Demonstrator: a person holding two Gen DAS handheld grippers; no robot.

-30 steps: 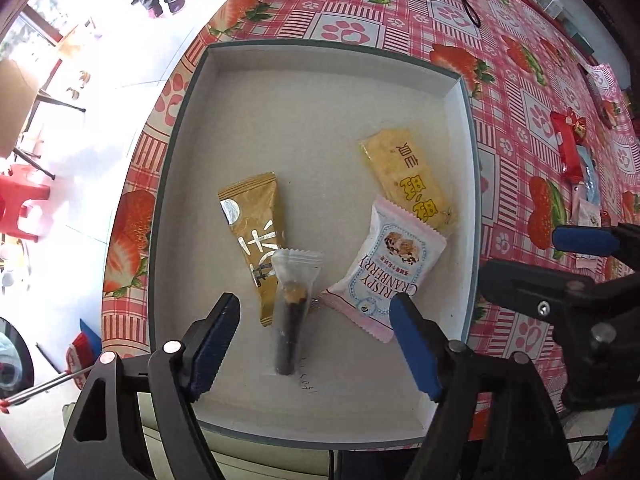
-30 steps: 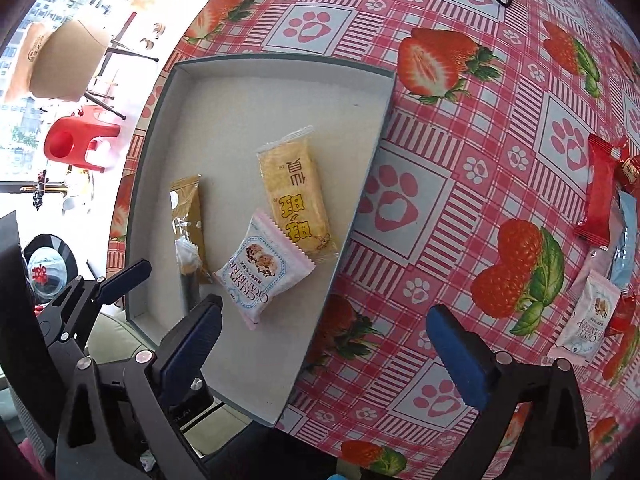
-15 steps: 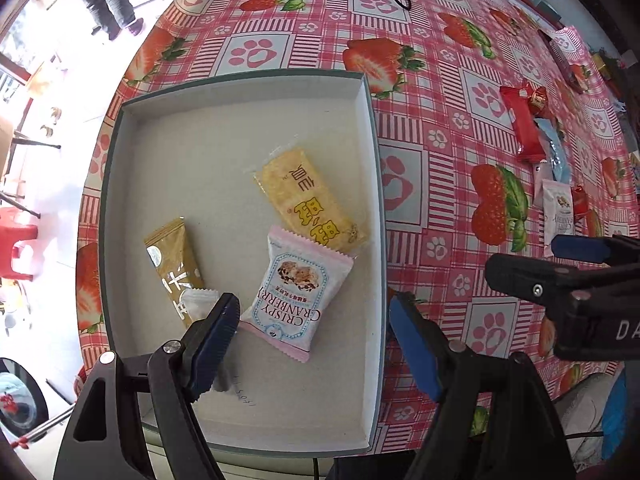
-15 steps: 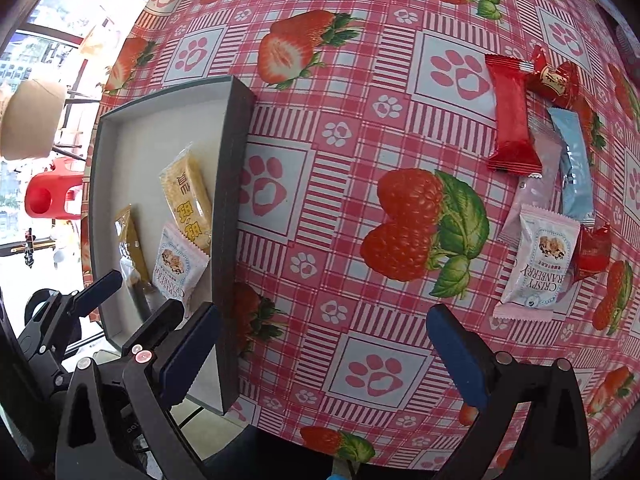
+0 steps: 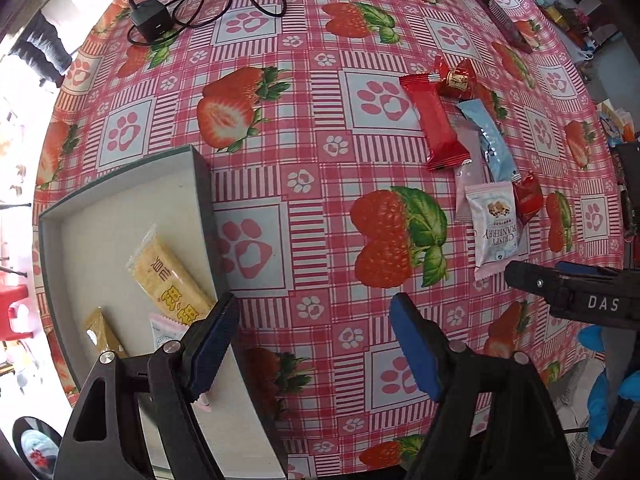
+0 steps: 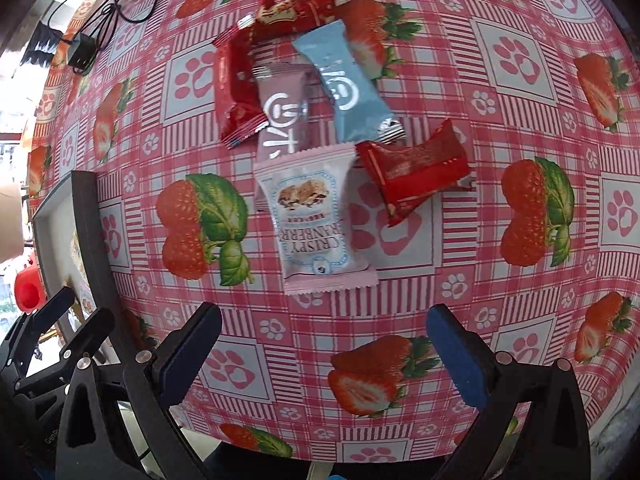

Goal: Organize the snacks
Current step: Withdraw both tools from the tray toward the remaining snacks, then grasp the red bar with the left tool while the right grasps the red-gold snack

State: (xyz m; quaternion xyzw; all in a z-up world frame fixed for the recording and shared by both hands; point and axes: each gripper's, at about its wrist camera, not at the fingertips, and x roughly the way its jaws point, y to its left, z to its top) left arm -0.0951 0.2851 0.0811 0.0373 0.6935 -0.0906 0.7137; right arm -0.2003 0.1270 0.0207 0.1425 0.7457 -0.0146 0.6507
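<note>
A grey tray [image 5: 120,200] at the left holds a yellow cracker pack [image 5: 168,276], a gold pack [image 5: 102,334] and a pink-white pack partly hidden by my left finger. My left gripper [image 5: 316,340] is open and empty over the tablecloth beside the tray's right wall. Loose snacks lie on the cloth: a pink-white Crispy Cranberry pack [image 6: 310,216], a mauve pack [image 6: 284,108], a light blue pack [image 6: 344,84] and red packs [image 6: 236,92] [image 6: 416,170]. My right gripper [image 6: 322,354] is open and empty, just in front of the cranberry pack. The tray's edge [image 6: 86,216] shows at its left.
A black charger with cable [image 5: 152,20] lies at the far left of the strawberry tablecloth [image 5: 320,152]. A dark flat item [image 5: 506,24] lies at the far right. The table's near edge runs under both grippers. A red stool [image 5: 14,312] stands beyond the table.
Both grippers have swung right, away from the tray and toward the loose snacks. The cranberry pack now sits centred before my right gripper. Both grippers stay open and empty.
</note>
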